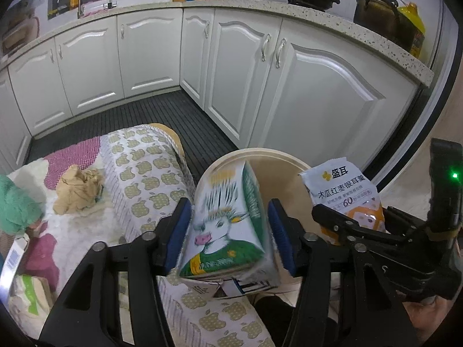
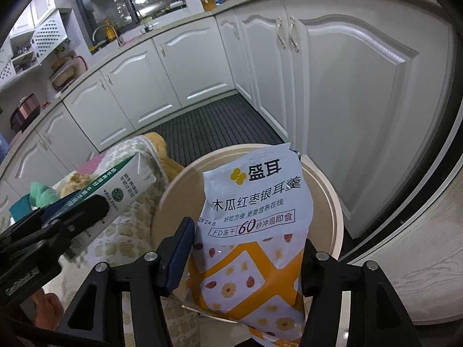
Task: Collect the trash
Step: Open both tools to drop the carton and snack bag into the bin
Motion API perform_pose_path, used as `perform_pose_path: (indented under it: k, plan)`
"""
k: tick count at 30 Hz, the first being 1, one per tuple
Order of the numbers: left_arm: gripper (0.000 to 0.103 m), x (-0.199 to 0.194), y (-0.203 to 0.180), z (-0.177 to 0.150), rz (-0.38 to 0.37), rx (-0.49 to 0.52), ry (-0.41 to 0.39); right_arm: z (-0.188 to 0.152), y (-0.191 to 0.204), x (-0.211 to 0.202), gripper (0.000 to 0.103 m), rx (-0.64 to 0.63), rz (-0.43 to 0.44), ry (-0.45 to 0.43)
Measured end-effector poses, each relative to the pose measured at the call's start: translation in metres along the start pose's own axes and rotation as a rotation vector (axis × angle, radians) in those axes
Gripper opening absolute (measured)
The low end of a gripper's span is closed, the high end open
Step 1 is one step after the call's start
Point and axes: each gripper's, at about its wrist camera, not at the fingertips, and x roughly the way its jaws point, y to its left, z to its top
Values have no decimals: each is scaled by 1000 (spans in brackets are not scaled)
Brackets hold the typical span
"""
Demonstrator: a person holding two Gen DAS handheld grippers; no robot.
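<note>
A milk carton (image 1: pixel 225 225) with a cow drawing stands between the blue pads of my left gripper (image 1: pixel 228 231). The carton is blurred and a thin gap shows at its right side, so the jaws are open and it is loose, tilted over the beige round bin (image 1: pixel 277 156). My right gripper (image 2: pixel 246 260) is shut on a white and orange snack pouch (image 2: pixel 251 231), held upright over the bin (image 2: pixel 332 199). The pouch hides the right finger. A crumpled brown paper (image 1: pixel 78 190) lies on the apple-print cloth (image 1: pixel 144 173).
White kitchen cabinets (image 1: pixel 318 92) stand close behind the bin, beside a dark ribbed floor mat (image 1: pixel 173 115). On the cloth lie a green rag (image 1: pixel 17 205) and a tissue pack (image 1: pixel 26 292). Pans and pots sit on the counter (image 1: pixel 289 5).
</note>
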Motion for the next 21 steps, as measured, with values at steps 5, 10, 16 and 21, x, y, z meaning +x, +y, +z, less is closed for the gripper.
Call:
perform_pose_path:
  k: [5, 10, 16, 21]
  plan:
    - [74, 0, 2, -3, -13, 2, -4, -1, -7, 2, 78, 24, -7, -4]
    - [74, -2, 2, -7, 1, 3, 4, -6, -11, 6, 78, 45, -1, 33]
    - [74, -11, 6, -12, 25, 0, 2, -18, -6, -1, 78, 26, 7, 35]
    - [74, -22, 11, -18, 50, -3, -12, -21, 3, -10, 78, 11, 18, 26]
